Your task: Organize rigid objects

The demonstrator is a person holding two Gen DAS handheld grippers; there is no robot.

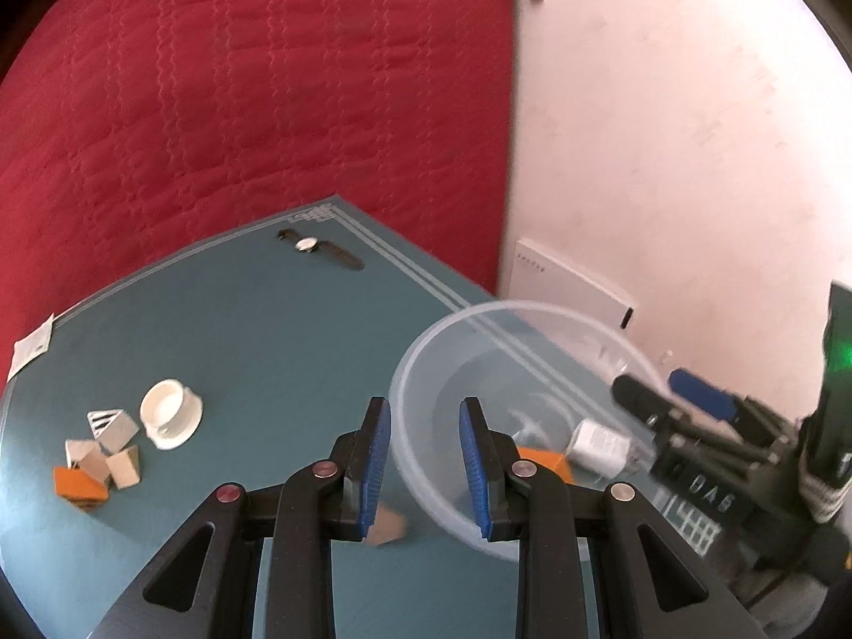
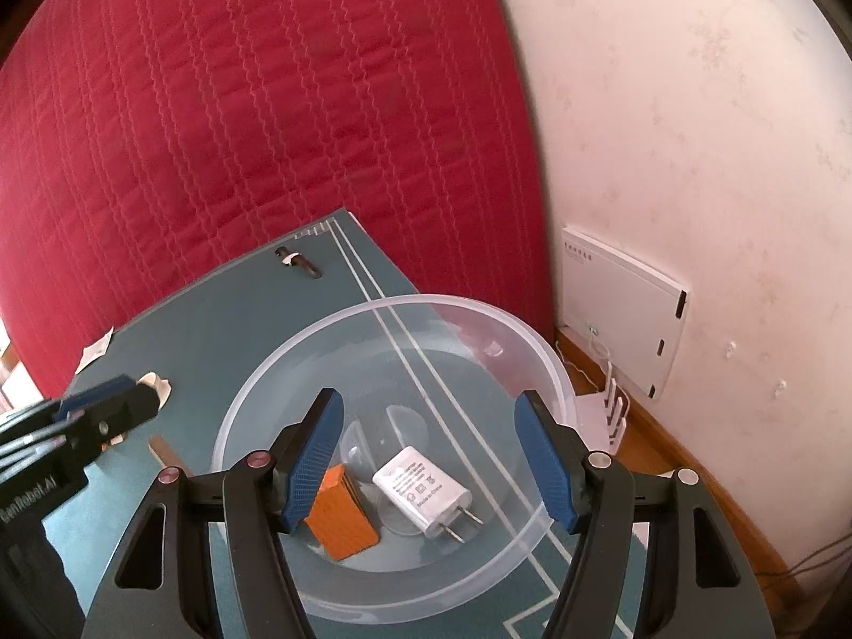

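Observation:
A clear plastic bowl (image 2: 255, 373) stands on the teal mat (image 1: 239, 330) and holds an orange block (image 2: 343, 516) and a white charger plug (image 2: 415, 490). My right gripper (image 2: 431, 396) hangs open over the bowl with nothing between its fingers. My left gripper (image 1: 425, 404) hovers by the bowl's (image 1: 426, 351) left rim, its jaws drawn in to a narrow gap with nothing in them. A tan block (image 1: 386, 524) lies blurred on the mat under it. At the left lie a pile of wooden blocks (image 1: 101, 452) and a white round cap (image 1: 170, 412).
A wristwatch (image 1: 319, 247) lies near the mat's far corner and a paper tag (image 1: 32, 346) at its left edge. A red quilt (image 1: 239, 106) lies behind the mat. A white box (image 2: 623, 298) leans on the pale wall at the right.

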